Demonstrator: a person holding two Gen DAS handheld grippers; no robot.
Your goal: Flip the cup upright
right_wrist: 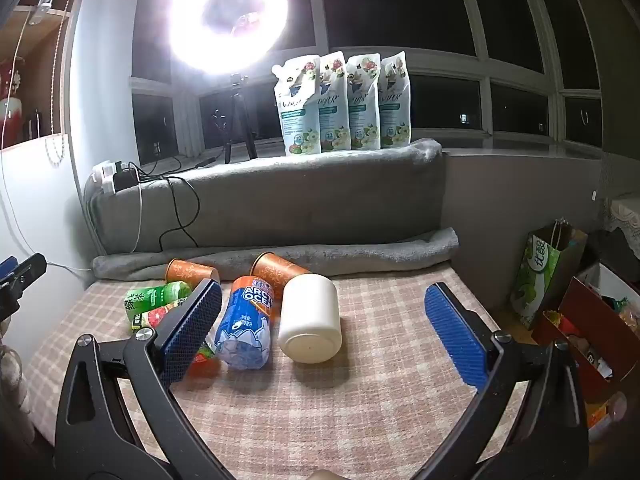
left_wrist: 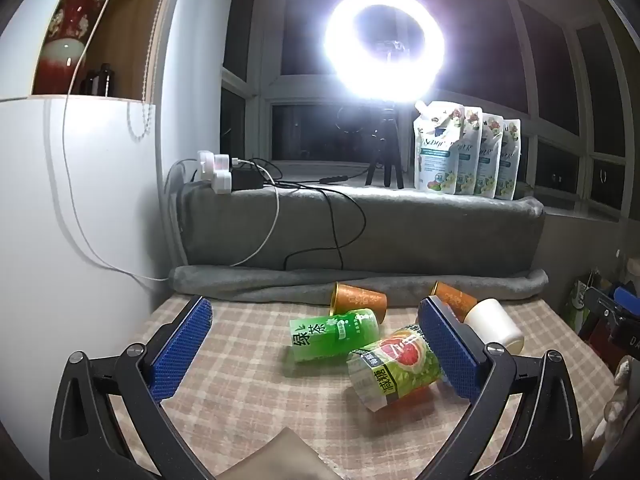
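Note:
Several cups lie on their sides on the checked tablecloth (right_wrist: 360, 392). A white cup (right_wrist: 310, 320) lies with its base toward me, between my right gripper's fingers and a little ahead; it also shows in the left wrist view (left_wrist: 494, 326). A blue Arctic Ocean cup (right_wrist: 246, 326) lies beside it. A green tea cup (left_wrist: 334, 334), a grapefruit cup (left_wrist: 394, 372) and two orange cups (left_wrist: 358, 300) (left_wrist: 454, 296) lie ahead of my left gripper (left_wrist: 316, 312). My right gripper (right_wrist: 324, 292) is open and empty. My left gripper is open and empty.
A rolled grey blanket (left_wrist: 360, 280) lines the table's far edge, below a blanket-covered ledge with a ring light (left_wrist: 384, 46), detergent pouches (right_wrist: 344, 100) and a power strip (left_wrist: 216, 170) with cables. A white cabinet (left_wrist: 60, 220) stands left. Bags and boxes (right_wrist: 552, 272) stand right.

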